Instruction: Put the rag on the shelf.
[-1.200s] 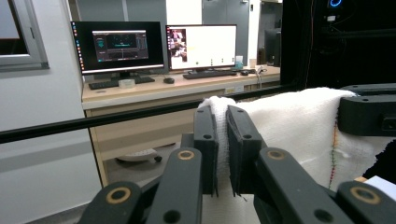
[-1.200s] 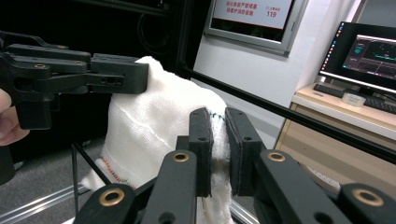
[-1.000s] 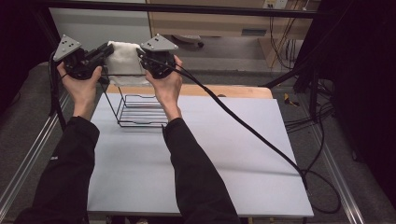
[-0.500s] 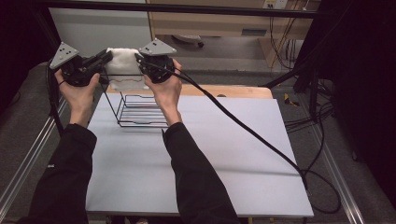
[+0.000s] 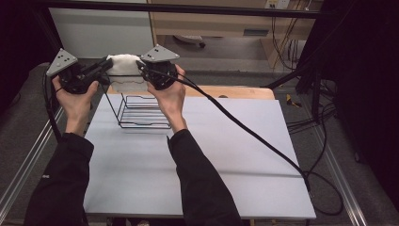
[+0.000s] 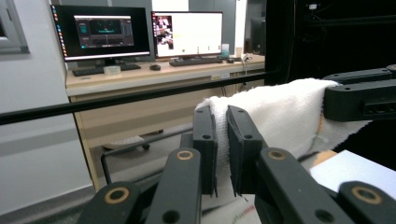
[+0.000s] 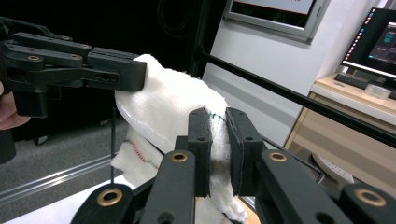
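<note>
1. The white table [image 5: 226, 155] is taking up the middle and lower part of the high view, its bare sheet giving both arms room, and the person's two dark sleeves are coming in from the bottom edge toward the upper left.
2. The black wire rack [image 5: 141, 110] is standing on the table's far left part, just below the raised hands. Nothing is lying in it that I can make out, and it is sitting right under the cloth, so my guess is that the cloth is headed for it.
3. The white cloth [image 5: 123, 66] is hanging in the air at the upper left of the high view, stretched between the two tools above the rack's far edge, its lower part drooping toward the wires. Holding it by two ends is keeping it spread rather than bunched.
4. The left gripper [image 6: 223, 144] is pinching one end of the cloth, jaws pressed onto the fabric at centre frame of the left gripper view.
5. The right gripper [image 7: 218, 149] is clamping the other end likewise, a stitched coloured hem showing at the lower left of the right gripper view.
</note>
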A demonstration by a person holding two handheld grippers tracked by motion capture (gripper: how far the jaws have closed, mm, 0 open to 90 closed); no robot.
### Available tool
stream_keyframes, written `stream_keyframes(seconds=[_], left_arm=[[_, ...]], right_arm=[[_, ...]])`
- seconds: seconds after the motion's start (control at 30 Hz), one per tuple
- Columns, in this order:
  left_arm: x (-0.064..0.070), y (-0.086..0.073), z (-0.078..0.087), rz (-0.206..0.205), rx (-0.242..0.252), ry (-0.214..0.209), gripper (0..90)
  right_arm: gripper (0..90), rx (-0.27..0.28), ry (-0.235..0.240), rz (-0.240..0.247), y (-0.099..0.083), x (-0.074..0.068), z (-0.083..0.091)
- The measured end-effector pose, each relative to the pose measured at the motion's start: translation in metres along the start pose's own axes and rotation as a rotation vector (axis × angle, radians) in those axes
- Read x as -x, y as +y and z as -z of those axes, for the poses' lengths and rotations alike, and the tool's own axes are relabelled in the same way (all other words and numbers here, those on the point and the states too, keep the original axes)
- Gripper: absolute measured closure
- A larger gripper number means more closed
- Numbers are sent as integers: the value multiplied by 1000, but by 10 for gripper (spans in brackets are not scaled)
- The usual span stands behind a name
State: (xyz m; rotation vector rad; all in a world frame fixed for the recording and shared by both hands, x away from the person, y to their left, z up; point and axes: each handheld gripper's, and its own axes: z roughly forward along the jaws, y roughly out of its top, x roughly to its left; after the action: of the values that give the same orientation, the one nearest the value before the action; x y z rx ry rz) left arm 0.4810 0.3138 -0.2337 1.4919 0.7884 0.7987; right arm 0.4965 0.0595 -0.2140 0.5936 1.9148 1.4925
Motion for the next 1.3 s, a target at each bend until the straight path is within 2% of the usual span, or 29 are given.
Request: stream_keyframes(seconds=[0.23,0.37,0.53,0.83,0.93,1.1,1.2,1.3], left_arm=[[3,-2,8,13,-34,-3,817],[6,-3,14,19,-58,-2,812],[9,-3,21,13,-80,-3,810],[12,-4,27,2,-127,-2,794],[12,0,30,-1,-145,-1,769],[7,15,37,25,-143,25,748],[3,27,38,26,-150,43,803],[-1,34,33,38,-171,40,876]], right_arm=[[809,-24,10,24,-1,-6,4],[808,-34,24,22,-3,-8,6],[809,-38,43,17,-7,-9,9],[811,-48,58,36,-12,-12,12],[811,-47,58,39,-13,-12,12],[811,-46,56,40,-14,-13,11],[811,-48,56,42,-14,-14,11],[811,-48,56,44,-15,-14,11]])
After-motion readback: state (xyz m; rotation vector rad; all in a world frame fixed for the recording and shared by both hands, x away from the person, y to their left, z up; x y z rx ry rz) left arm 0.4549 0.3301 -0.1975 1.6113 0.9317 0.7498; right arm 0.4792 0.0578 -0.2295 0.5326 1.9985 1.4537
